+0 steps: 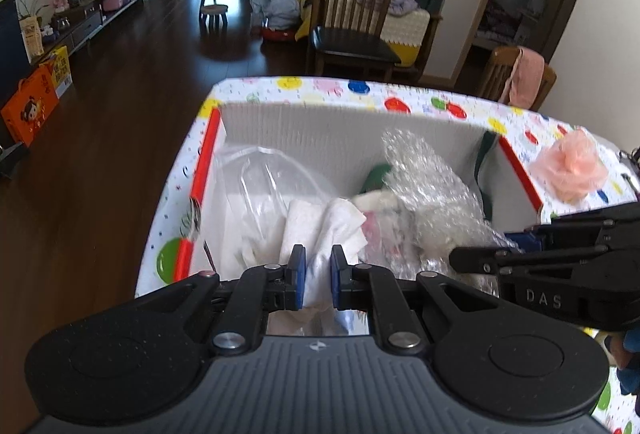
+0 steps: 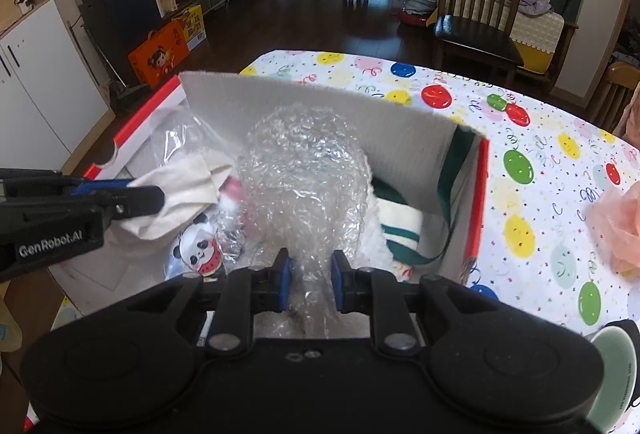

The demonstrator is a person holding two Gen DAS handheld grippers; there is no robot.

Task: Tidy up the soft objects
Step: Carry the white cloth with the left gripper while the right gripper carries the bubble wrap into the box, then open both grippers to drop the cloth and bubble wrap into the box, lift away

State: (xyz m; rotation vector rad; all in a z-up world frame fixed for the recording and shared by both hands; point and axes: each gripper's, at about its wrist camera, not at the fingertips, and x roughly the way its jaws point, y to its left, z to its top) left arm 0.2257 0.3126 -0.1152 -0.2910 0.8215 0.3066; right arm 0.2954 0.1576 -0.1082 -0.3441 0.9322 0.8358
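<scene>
A white box with red edges [image 1: 208,150] [image 2: 478,202] stands on the dotted tablecloth, filled with soft things. My left gripper [image 1: 318,272] is shut on a white cloth [image 1: 320,230] at the box's near side; in the right wrist view the left gripper [image 2: 136,196] comes in from the left with the white cloth [image 2: 180,190] in it. My right gripper [image 2: 308,282] is shut on a wad of bubble wrap [image 2: 304,170] that bulges up inside the box. The bubble wrap [image 1: 424,178] and the right gripper [image 1: 472,258] show at the right of the left wrist view.
In the box also lie a clear plastic bag [image 1: 260,174], a green-and-white striped knit [image 2: 400,226] and a panda print item [image 2: 200,250]. A pink mesh puff [image 1: 568,170] [image 2: 616,226] rests on the tablecloth [image 2: 520,138] right of the box. A green mug [image 2: 616,374] stands near right.
</scene>
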